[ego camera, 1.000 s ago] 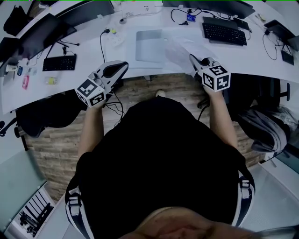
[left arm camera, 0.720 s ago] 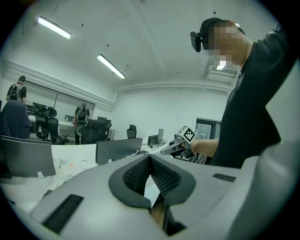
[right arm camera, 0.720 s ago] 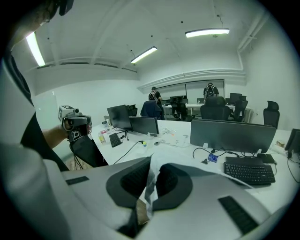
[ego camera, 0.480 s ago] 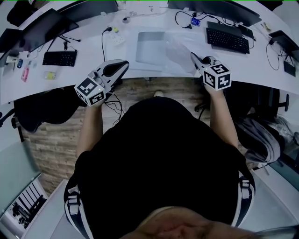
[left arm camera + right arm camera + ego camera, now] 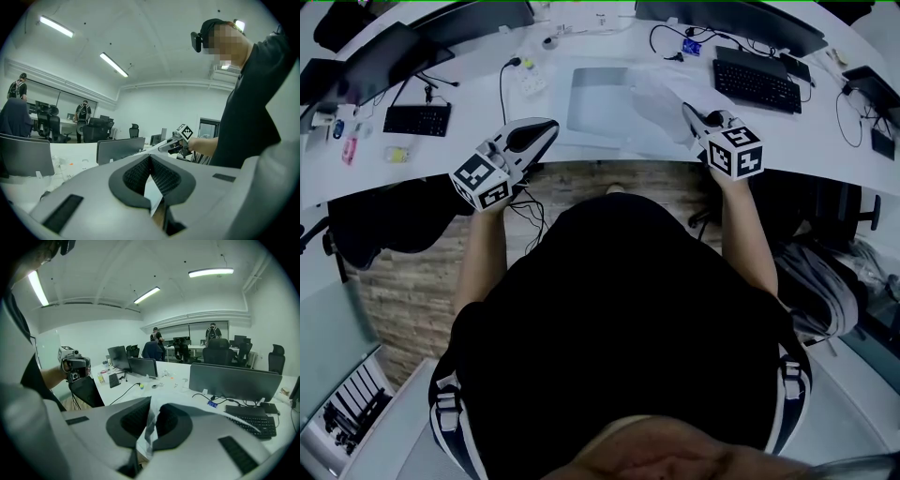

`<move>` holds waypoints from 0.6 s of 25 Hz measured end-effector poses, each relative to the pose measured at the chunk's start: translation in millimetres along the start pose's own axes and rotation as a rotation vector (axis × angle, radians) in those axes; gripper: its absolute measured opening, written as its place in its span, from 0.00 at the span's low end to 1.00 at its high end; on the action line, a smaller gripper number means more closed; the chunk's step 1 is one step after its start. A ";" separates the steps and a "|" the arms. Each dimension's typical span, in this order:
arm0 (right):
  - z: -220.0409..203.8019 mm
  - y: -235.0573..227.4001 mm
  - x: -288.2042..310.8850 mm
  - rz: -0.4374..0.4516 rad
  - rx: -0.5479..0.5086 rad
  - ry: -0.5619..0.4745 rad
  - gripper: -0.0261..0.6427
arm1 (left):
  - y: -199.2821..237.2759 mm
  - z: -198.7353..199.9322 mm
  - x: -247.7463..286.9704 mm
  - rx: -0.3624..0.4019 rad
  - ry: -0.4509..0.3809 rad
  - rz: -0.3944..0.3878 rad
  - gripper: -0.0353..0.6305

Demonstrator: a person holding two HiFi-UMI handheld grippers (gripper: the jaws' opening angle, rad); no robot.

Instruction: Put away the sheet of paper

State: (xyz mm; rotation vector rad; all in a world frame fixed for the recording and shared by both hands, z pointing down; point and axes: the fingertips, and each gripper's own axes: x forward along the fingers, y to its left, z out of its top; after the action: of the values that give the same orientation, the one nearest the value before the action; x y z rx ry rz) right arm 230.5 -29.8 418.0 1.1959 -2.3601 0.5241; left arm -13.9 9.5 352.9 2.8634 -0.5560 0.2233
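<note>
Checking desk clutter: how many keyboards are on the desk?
2. Left keyboard at the desk's left end, right keyboard at its right end; more may be hidden.

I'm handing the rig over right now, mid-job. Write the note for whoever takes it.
Right gripper: shut on the near edge of the sheet of paper; the rest spreads over the desk, next to a gray pad.
Left gripper: shut, nothing held, at the desk's near edge.
Done: sheet gripped.
Left: lift it and put it away; the destination isn't evident from here.
</note>
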 end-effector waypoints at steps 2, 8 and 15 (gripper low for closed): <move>-0.3 -3.9 1.4 0.001 0.000 0.000 0.06 | -0.1 -1.1 5.7 -0.001 0.006 -0.005 0.09; -0.2 -17.0 5.6 0.014 0.000 0.009 0.06 | 3.7 -0.7 21.1 0.004 0.014 -0.009 0.09; 5.2 -13.9 4.7 0.031 -0.022 0.003 0.06 | -1.3 -1.8 32.3 0.020 0.012 -0.031 0.09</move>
State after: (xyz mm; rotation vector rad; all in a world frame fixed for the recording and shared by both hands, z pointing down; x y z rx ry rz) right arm 238.3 -43.3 418.1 1.1490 -2.3792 0.5089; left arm 15.9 -0.2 360.5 2.8855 -0.5093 0.2423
